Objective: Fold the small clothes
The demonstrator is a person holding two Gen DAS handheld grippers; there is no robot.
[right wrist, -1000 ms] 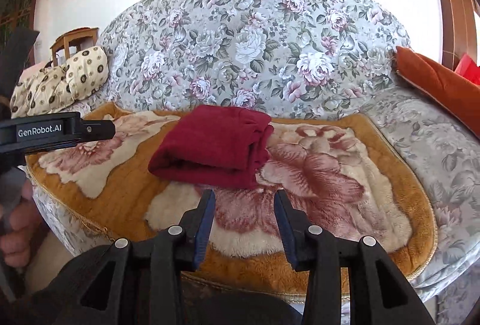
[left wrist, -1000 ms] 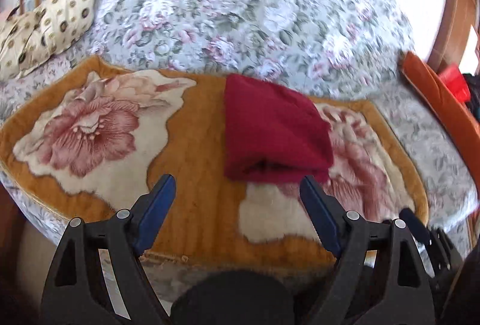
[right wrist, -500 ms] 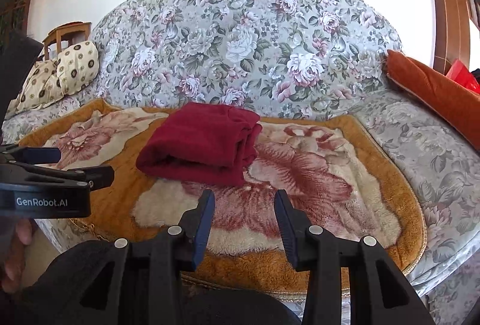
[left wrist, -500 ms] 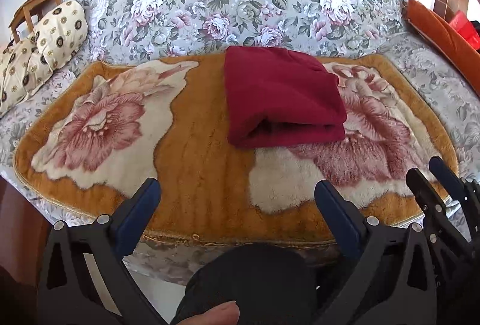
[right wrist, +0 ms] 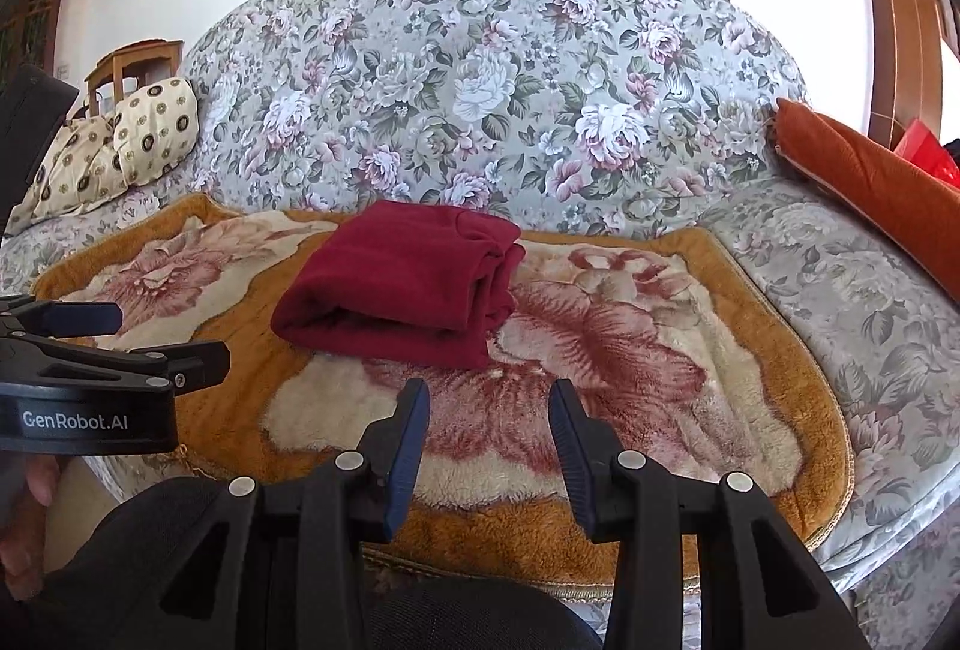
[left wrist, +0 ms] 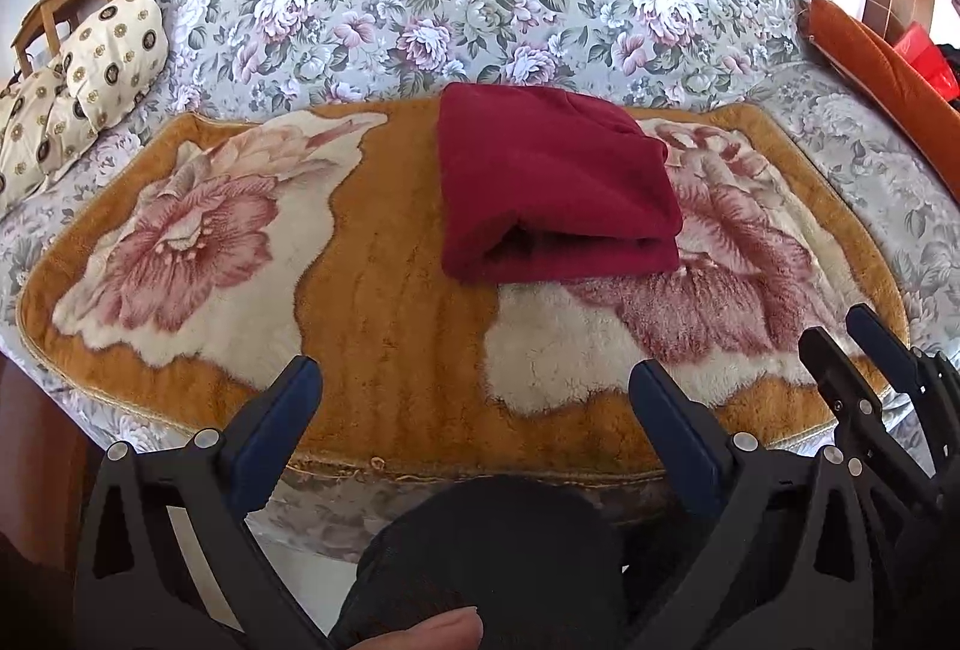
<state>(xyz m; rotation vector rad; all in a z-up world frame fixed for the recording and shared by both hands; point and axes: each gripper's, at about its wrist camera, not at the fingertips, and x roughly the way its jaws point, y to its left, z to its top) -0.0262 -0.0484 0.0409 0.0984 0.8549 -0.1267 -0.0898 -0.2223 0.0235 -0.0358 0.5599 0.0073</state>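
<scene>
Two grippers are hovering at the near edge of the sofa seat, and we are holding nothing in either: the left gripper (left wrist: 474, 386) has just been opening, its jaws now standing wide apart with nothing between them, while the right gripper (right wrist: 489, 410) is keeping a narrower gap, also empty. Beyond them the plush flowered blanket (left wrist: 384, 302) is covering the seat, and the dark red garment (left wrist: 552, 182) is lying folded on its middle, well apart from both grippers. We are judging it light, soft and floppy, thick enough to hold its layers but likely to sag. We are thinking of pinching the near doubled edge, all layers together. Behind it the floral sofa back (right wrist: 480, 80) is rising.
</scene>
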